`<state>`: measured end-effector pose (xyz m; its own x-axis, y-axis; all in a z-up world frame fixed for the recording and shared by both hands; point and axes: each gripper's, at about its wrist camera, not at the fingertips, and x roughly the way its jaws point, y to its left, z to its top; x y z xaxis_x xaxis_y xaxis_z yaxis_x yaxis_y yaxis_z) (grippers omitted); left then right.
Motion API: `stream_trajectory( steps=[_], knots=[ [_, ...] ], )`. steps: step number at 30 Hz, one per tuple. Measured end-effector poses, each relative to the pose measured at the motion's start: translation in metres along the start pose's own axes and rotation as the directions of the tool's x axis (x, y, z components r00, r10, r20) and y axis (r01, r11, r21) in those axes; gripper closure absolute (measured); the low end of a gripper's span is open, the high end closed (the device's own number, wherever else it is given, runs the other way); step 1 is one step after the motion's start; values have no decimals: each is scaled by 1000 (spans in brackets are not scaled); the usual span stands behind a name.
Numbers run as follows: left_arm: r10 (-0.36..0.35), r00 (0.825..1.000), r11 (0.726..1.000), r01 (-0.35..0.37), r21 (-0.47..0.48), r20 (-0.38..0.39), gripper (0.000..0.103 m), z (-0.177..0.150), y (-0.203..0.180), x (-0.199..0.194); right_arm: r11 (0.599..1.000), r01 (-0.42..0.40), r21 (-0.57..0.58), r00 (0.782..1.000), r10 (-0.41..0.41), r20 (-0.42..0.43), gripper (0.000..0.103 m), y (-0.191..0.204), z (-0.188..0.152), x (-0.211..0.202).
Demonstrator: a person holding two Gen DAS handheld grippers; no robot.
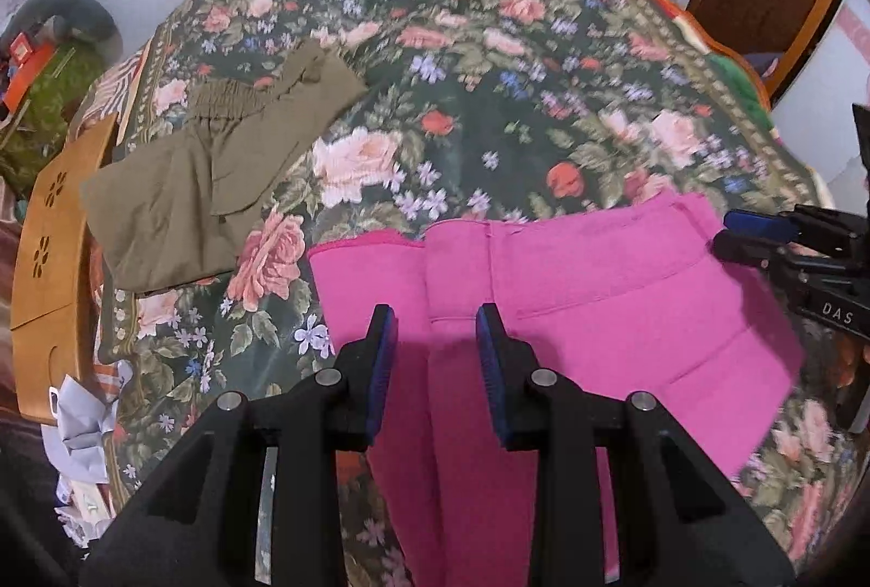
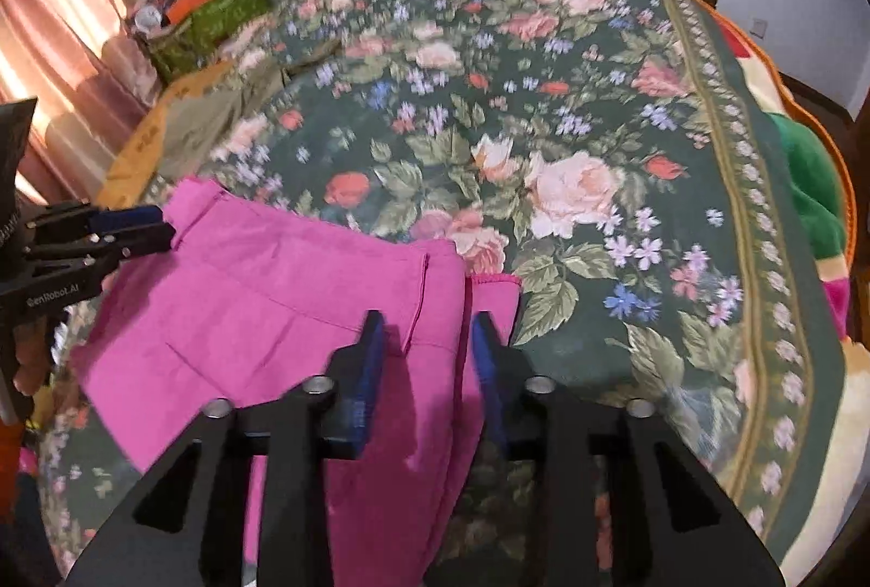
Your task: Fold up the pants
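**patchwork_pete:** So where are the trousers sitting in this one?

**laundrybot_fan:** The bright pink fabric pants point(image 1: 571, 293) are spread on the bed, on top of the dark green floral bedspread point(image 1: 462, 60), near its front edge. Looks like they're doubled over already, with a seam and a hem line running across them.

**patchwork_pete:** And the tongs?

**laundrybot_fan:** The left gripper point(image 1: 436, 315), black with blue pads, hangs right over the pink cloth near its left side. Its jaws stand a narrow gap apart, and I only see cloth lying under them, nothing pinched. The right gripper point(image 2: 427, 320) is the same: fingers slightly parted over the right edge of the pants, not squeezing anything as far as I can tell. In each wrist view the other gripper shows up at the far end of the pants, lying close to the fabric, but I can't tell whether it touches.

**patchwork_pete:** Anything else on the bed?

**laundrybot_fan:** A folded olive-green garment with an elastic waistband point(image 1: 217, 163) lies well apart, toward the back left. A light wooden board with cut-out flower shapes point(image 1: 54, 228) sits beside the bed there.
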<state>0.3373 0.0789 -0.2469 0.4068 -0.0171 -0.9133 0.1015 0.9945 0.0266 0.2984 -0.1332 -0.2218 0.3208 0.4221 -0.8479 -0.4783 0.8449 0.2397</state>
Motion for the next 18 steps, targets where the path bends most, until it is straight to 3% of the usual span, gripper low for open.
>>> stream_trajectory(
  steps=[2,4,9,11,13,18],
  knots=[
    [-1,1000,1000,1,0,-11,66,-3,3,9,1000,7,-12,1000,-7,-6,80,-1,-2,7],
    [12,1000,1000,-12,2,4,54,-5,6,9,1000,3,-11,1000,-3,-2,80,-2,-2,7],
    [18,1000,999,-17,-45,19,53,-10,19,0,1000,24,9,1000,-24,11,79,-6,-4,-4],
    [32,999,998,-31,-56,23,51,-12,24,-6,999,26,19,1000,-26,-6,71,-8,-6,-6],
    [29,999,997,-27,-65,19,37,-14,27,-8,999,21,34,999,-20,-31,57,-10,-10,-8],
    [-27,999,995,29,-95,23,28,-25,28,-13,996,-29,87,999,33,-42,48,-15,-25,-12]
  ],
)
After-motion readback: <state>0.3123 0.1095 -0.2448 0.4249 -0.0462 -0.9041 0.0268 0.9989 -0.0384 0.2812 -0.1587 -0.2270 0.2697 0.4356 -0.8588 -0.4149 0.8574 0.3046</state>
